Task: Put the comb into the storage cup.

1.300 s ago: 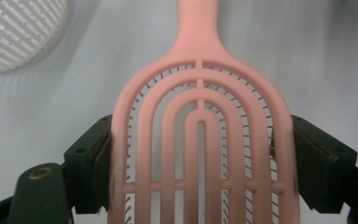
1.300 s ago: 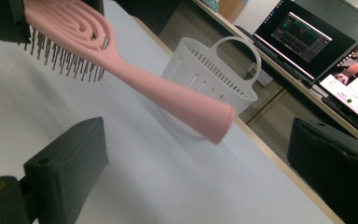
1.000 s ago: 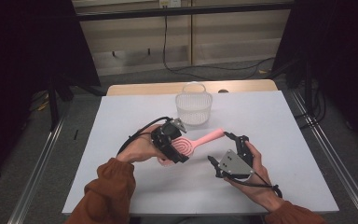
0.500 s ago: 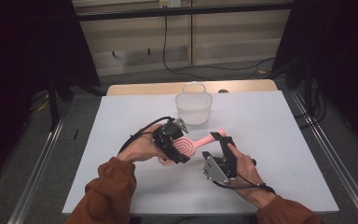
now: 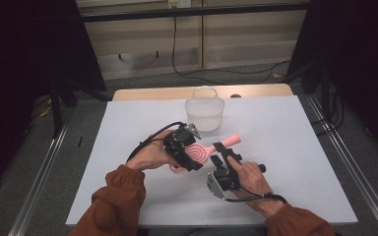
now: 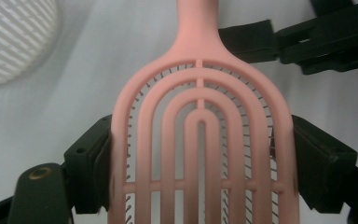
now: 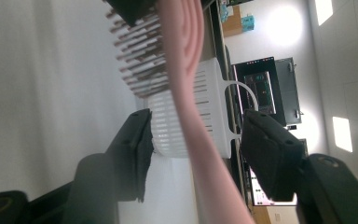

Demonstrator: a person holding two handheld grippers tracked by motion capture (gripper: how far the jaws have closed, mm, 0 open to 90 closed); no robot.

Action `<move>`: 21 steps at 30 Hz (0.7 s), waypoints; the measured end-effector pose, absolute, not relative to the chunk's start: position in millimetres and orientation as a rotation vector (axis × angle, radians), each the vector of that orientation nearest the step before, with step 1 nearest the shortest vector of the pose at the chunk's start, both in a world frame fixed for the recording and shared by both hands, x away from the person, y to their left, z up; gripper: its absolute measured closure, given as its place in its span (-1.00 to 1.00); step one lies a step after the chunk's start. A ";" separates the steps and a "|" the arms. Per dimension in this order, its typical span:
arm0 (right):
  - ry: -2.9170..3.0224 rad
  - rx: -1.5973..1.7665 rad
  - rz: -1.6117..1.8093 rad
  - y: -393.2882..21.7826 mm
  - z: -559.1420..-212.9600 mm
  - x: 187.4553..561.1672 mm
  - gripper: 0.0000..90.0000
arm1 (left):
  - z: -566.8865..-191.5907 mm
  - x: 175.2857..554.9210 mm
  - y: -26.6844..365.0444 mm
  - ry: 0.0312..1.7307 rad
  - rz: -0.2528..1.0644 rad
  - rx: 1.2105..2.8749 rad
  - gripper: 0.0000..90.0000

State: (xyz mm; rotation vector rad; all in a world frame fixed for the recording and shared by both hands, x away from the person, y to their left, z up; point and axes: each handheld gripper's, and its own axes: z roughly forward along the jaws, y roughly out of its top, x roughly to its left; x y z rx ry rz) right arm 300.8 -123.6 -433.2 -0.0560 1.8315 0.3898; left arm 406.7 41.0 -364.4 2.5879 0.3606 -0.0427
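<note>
A pink hairbrush (image 5: 203, 150) is held above the white table (image 5: 300, 128) by its slotted head (image 6: 200, 140), with my left gripper (image 5: 191, 155) shut on the head's two edges. Its handle (image 5: 232, 140) points toward the right gripper (image 5: 225, 151). In the right gripper view the handle (image 7: 200, 135) runs between my jaws, with a gap showing on each side. The right gripper's jaws have just been closing around the handle, and the pads (image 7: 142, 154) stand clear of it. The right jaws (image 6: 307, 42) also appear beyond the brush in the left gripper view.
A white slotted basket (image 5: 204, 113) with a bail handle stands on the table just behind the brush; it is also seen as a basket (image 7: 168, 126) past the handle. A wooden table edge (image 5: 256, 91) lies behind. Metal rails (image 5: 339, 157) flank the table.
The right hand has moved left and forward to the brush handle, and its jaws have narrowed around it. The left hand and brush stayed put.
</note>
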 end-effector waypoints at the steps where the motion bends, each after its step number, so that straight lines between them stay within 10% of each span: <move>1: 1.832 -0.062 0.384 -122.9 -434.0 301.7 0.05 | -364.4 406.7 40.0 0.353 -0.030 2.592 -0.56; 21: 1.785 -0.141 0.252 -113.9 -451.8 303.1 0.71 | -370.9 407.7 31.2 0.330 -0.070 2.608 -0.56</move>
